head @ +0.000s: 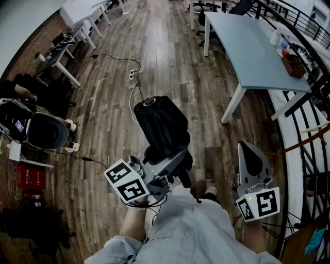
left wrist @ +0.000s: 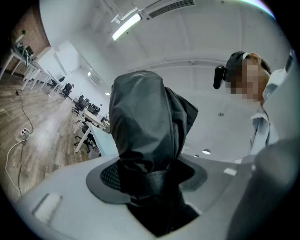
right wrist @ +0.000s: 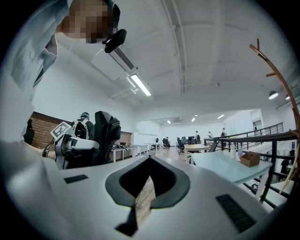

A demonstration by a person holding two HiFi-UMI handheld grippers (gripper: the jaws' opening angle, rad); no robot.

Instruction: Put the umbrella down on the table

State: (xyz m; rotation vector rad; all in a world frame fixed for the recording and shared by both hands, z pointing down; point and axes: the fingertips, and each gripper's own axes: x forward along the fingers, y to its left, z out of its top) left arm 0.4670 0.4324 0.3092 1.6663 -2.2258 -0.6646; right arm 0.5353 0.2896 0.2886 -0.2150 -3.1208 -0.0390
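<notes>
A black folded umbrella [head: 161, 126] stands upright over the wooden floor, with my left gripper [head: 166, 157] shut on its lower part. In the left gripper view the umbrella [left wrist: 145, 122] fills the gap between the jaws of the left gripper [left wrist: 150, 176], strap wrapped round it. My right gripper [head: 248, 154] is held low at the right, shut with nothing in it; only a thin slit of floor shows between the jaws of the right gripper [right wrist: 144, 190]. The light blue-grey table [head: 252, 49] stands ahead to the right, apart from both grippers. From the right gripper view the umbrella [right wrist: 105, 133] shows at the left.
A brown box [head: 293, 65] and a white bottle [head: 276, 37] sit at the table's far right edge. A cable with a power strip [head: 134, 75] lies on the floor ahead. A black railing [head: 301, 23] runs along the right. White desks [head: 82, 13] stand at the upper left.
</notes>
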